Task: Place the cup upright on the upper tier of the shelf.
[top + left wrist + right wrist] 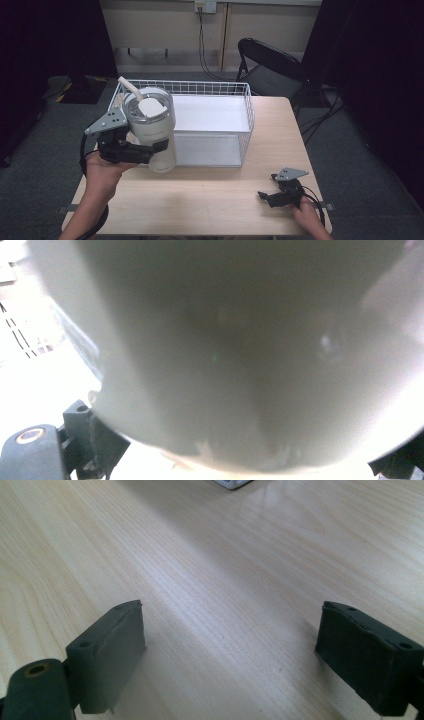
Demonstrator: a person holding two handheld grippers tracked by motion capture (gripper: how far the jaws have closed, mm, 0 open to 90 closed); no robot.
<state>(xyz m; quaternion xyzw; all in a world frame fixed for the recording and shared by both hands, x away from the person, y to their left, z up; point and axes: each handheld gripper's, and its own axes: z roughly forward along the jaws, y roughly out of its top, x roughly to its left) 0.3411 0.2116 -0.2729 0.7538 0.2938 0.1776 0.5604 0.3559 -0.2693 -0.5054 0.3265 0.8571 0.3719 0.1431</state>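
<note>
While the left gripper (150,150) clamped its jaws around the lower body of a pale tumbler (152,131), the cup hung upright clear of the desk (210,200), in front of the near left corner of the white wire basket (220,90). Its clear lid carried a white flap and a bent straw (129,88) rising at the back left. No brand, label or lettering could be read on the tumbler's wall in the high view, and in the left gripper view that wall (240,350) was a blurred grey surface pressed close to the lens. Well apart, near the front right edge of the desk, the right gripper (267,196) rested low with its jaws spread wide and nothing between them.
</note>
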